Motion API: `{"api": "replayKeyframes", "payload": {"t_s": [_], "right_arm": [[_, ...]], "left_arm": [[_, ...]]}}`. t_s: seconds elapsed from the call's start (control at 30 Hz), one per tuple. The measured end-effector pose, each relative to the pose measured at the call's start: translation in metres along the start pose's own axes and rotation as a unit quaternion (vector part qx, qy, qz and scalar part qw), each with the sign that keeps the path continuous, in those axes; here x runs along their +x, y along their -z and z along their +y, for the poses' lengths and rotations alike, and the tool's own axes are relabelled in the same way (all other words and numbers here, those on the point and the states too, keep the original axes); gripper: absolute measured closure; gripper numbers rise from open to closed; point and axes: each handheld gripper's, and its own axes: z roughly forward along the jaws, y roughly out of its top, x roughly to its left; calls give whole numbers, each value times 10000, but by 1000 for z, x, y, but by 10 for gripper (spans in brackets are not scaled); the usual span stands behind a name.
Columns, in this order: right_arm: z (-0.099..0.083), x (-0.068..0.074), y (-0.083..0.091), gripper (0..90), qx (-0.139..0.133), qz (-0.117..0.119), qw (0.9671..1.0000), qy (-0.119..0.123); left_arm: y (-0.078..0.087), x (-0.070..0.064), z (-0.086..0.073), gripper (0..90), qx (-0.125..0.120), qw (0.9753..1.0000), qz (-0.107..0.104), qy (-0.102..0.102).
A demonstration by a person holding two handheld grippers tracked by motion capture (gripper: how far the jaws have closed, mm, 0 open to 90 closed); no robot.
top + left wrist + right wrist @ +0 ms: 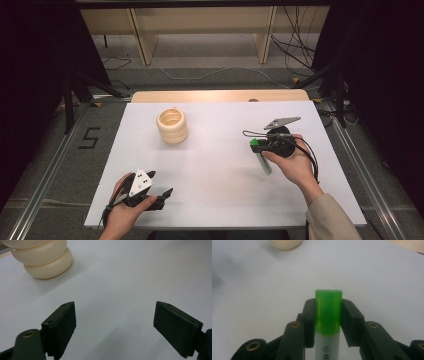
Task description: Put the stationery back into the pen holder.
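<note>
Right tongs [328,315] clamp green-capped marker [328,307]; ringed cream holder [172,125] apart.

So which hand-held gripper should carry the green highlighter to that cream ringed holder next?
Right. The right hand-held gripper is already shut on the green highlighter, so it can likely go straight to the cream holder. The left hand-held gripper is open with nothing between its jaws, near the table's front edge.
</note>
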Motion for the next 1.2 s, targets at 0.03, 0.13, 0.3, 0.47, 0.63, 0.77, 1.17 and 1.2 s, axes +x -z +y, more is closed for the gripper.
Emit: {"api": "replayKeyframes", "payload": {"t_s": [0.03,0.13,0.3,0.47,0.63,0.77,1.17,1.2], "right_arm": [[0,0,0,673,-54,5,10000,-5],[0,1,1,673,-153,29,9999,-10],[0,2,0,673,-372,57,9993,-45],[0,4,-1,673,-530,70,9985,-73],[1,8,-1,673,-746,205,9970,-78],[-1,13,-3,673,-943,321,9950,-99],[-5,39,-14,673,-1408,658,9877,-178],[-5,41,-14,673,-1441,663,9872,-186]], "left_arm": [[0,0,0,182,1,10000,-1,1],[0,0,0,182,2,10000,1,-6],[0,0,0,182,-19,10000,-7,21],[0,0,1,180,-68,10000,1,31],[-1,-3,4,180,-173,9998,-49,84],[-4,-6,13,178,-321,9993,-73,182],[-39,-42,61,242,-556,9971,-497,147],[-43,-45,65,252,-578,9969,-512,135]]}}
